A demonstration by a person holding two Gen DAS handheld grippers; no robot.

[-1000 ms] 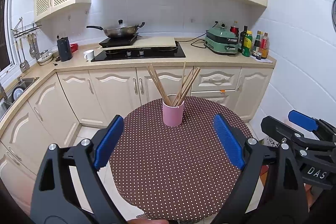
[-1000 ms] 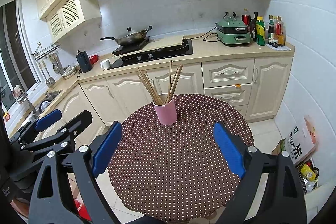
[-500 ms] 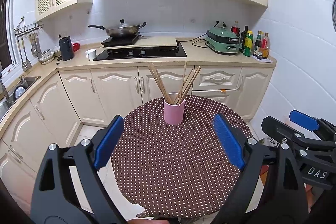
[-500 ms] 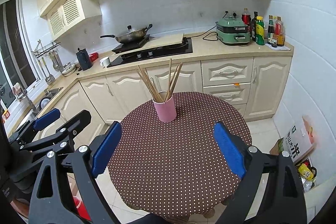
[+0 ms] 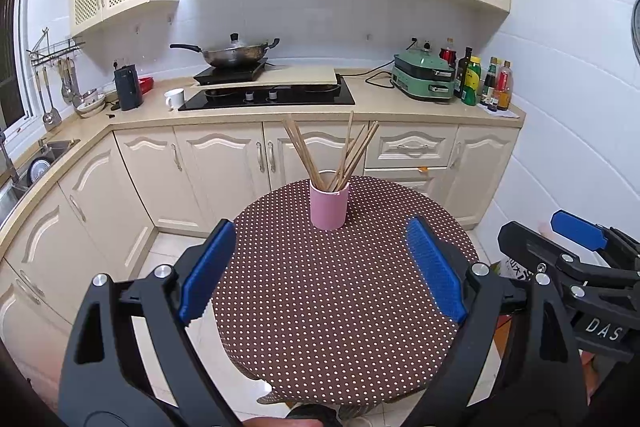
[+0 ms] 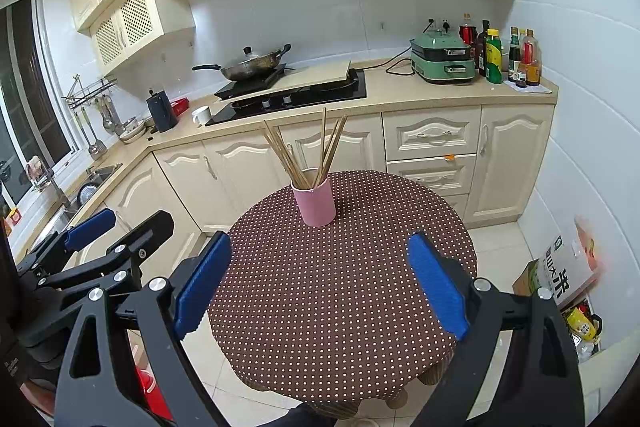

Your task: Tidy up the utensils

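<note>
A pink cup [image 5: 329,205] [image 6: 314,203] stands upright at the far side of a round table with a brown dotted cloth [image 5: 340,307] [image 6: 332,307]. Several wooden chopsticks [image 5: 344,155] [image 6: 312,151] stand in the cup, fanned out. My left gripper [image 5: 322,269] is open and empty, held back from the table's near half. My right gripper [image 6: 320,281] is open and empty too, beside the left. The right gripper shows in the left wrist view [image 5: 576,251], and the left gripper in the right wrist view [image 6: 100,243].
Cream cabinets and a counter [image 5: 400,107] run behind the table, with a hob and wok [image 5: 236,53], a green cooker [image 5: 424,77], bottles [image 5: 484,83] and a white mug [image 5: 175,98]. A sink [image 5: 36,167] lies left. Bags [image 6: 568,279] sit on the floor at right.
Both grippers have drawn back and risen a little, so the table and cup look slightly farther and lower. Both stay open and empty.
</note>
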